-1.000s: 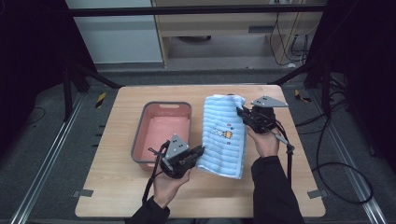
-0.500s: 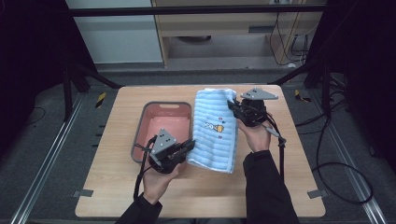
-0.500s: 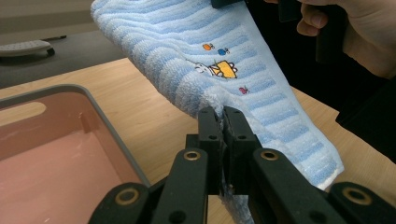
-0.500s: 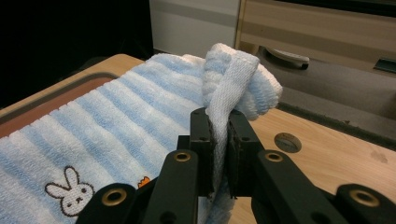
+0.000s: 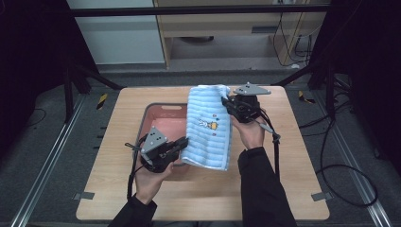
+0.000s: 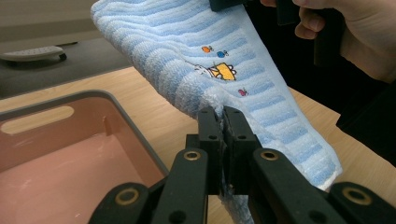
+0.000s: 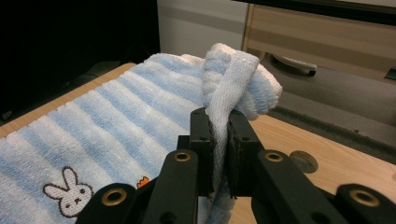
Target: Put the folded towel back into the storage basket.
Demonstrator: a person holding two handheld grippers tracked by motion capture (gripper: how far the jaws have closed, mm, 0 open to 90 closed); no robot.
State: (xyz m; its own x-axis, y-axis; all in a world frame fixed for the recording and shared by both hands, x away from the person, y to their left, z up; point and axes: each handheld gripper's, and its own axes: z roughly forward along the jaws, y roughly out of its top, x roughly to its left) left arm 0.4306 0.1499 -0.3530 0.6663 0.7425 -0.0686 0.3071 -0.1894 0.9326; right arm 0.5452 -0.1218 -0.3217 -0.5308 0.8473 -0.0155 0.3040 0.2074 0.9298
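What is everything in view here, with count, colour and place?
towel: one, blue and white stripes, held up between both grippers, partly over the bin
bin: one, pink, on the table left of centre
table: one, light wood
tape pieces: two, yellow and black, on the floor beside the table
left gripper: black, shut on the towel's near edge
right gripper: black, shut on its far corner

Fluffy ribbed terry-cloth towel (image 5: 208, 127), smooth pink bin (image 5: 158, 124) — probably plastic, matt wood-grain table (image 5: 118, 137)

The tool (image 7: 220, 140) pinches the striped towel's (image 7: 116, 135) bunched edge.
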